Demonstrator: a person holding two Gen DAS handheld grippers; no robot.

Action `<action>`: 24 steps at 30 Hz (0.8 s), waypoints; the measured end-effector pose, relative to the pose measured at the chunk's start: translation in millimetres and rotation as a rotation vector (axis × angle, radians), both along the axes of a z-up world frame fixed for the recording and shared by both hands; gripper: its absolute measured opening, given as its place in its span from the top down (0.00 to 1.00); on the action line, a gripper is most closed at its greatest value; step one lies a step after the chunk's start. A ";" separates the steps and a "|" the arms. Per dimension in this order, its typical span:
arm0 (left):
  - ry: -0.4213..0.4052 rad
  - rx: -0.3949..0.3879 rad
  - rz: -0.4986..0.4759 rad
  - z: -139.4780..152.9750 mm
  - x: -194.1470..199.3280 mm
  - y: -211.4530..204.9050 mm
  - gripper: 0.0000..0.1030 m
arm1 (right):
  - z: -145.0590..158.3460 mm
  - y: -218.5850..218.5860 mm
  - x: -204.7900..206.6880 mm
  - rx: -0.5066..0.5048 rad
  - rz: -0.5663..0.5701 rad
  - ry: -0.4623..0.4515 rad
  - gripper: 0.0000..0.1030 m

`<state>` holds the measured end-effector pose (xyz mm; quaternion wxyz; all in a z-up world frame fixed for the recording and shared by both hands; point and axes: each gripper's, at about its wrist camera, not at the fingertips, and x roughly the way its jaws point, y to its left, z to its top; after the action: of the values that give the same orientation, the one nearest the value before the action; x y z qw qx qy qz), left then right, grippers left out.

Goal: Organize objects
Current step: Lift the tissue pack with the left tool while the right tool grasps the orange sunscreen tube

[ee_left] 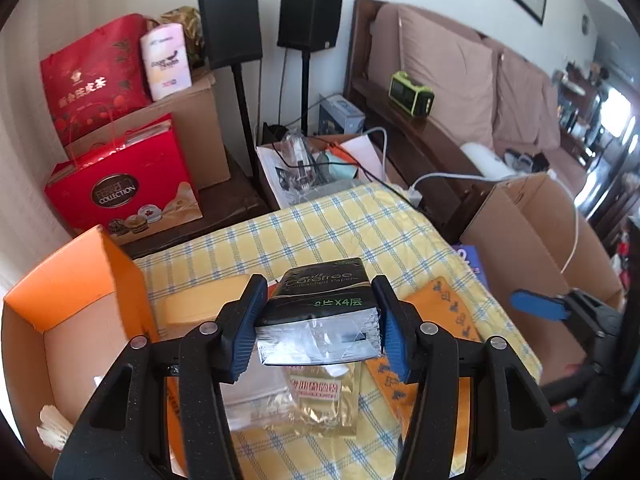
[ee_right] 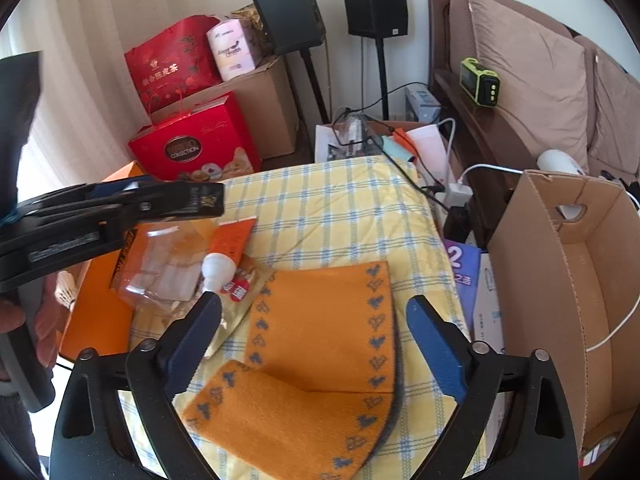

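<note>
Orange box (ee_left: 60,292) stood open-topped at nine o'clock off the yellow checked cloth (ee_left: 320,224), likely as a bin for sorted things. Left hand-held gripper (ee_left: 320,320) clamped on a dark tissue pack (ee_left: 320,300), pads pressing its two sides, pack lifted clear of the cloth; held so, presumably, for carrying toward one of the boxes. Beneath it, at six o'clock, lay a gold foil packet (ee_left: 320,396) and a clear plastic bag (ee_left: 256,396), not yet sorted.

In the right wrist view, left hand-held gripper seen side-on at nine o'clock, above a clear plastic tray (ee_right: 164,264). Orange tube (ee_right: 228,252) with white cap lay slanted near centre, cap toward six o'clock, resting partly on the foil packet. Right hand-held gripper (ee_right: 316,344) hung with jaws spread and nothing between the pads, poised over the orange patterned cloth (ee_right: 320,320), folded and lying flat on the checked cloth; probably lined up as the next pick. Brown cardboard box (ee_right: 560,280) stood open at three o'clock, just off the edge of the checked cloth, handy as a second bin.
</note>
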<state>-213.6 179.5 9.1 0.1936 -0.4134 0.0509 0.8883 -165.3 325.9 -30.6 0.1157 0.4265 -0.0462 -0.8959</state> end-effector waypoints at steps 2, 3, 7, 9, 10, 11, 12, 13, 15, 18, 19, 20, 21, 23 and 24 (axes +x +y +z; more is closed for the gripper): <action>0.023 0.013 0.012 7.5 8.4 -11.8 0.51 | 1.4 -5.0 -4.0 -0.010 0.011 -0.009 0.19; 0.038 0.013 0.021 10.9 12.8 -17.9 0.51 | 1.2 -8.1 -5.6 -0.012 0.019 -0.014 0.21; 0.069 0.020 0.053 17.5 26.4 -42.0 0.51 | 1.2 -24.9 -14.7 -0.007 0.059 -0.037 0.25; 0.073 0.029 0.069 18.8 31.4 -54.9 0.51 | 0.6 -34.7 -19.9 0.001 0.076 -0.044 0.28; 0.075 0.031 0.080 18.7 33.8 -61.6 0.51 | -0.2 -39.6 -23.0 0.003 0.085 -0.049 0.31; 0.078 0.034 0.090 18.8 36.6 -68.4 0.51 | -1.4 -43.2 -25.9 0.004 0.092 -0.052 0.34; 0.077 0.040 0.101 19.2 38.8 -76.4 0.51 | -1.9 -48.8 -29.8 0.008 0.099 -0.057 0.35; 0.076 0.046 0.109 19.2 41.5 -82.8 0.51 | -2.6 -53.4 -33.1 0.013 0.106 -0.060 0.36; 0.077 0.051 0.125 19.9 46.8 -95.9 0.51 | -5.0 -62.9 -40.5 0.013 0.122 -0.071 0.37; 0.078 0.063 0.142 21.7 53.1 -111.9 0.51 | -12.9 -76.3 -54.9 0.018 0.136 -0.107 0.41; 0.080 0.065 0.146 22.6 54.7 -116.0 0.51 | -16.2 -81.4 -59.9 0.026 0.140 -0.117 0.42; 0.081 0.066 0.149 23.5 56.3 -119.3 0.51 | -19.1 -85.7 -62.9 0.032 0.143 -0.125 0.42; 0.084 0.068 0.150 24.6 57.9 -122.0 0.51 | -22.8 -90.1 -66.6 0.039 0.145 -0.136 0.43; 0.088 0.072 0.155 26.7 60.2 -128.3 0.51 | -30.1 -96.3 -73.9 0.047 0.149 -0.158 0.44; 0.089 0.075 0.159 27.3 61.6 -131.1 0.51 | -34.1 -98.9 -77.1 0.049 0.149 -0.170 0.44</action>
<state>-152.0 48.4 36.4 0.1355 -0.3688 -0.0065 0.9196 -242.4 227.0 -64.7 0.1674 0.5058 -0.0021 -0.8462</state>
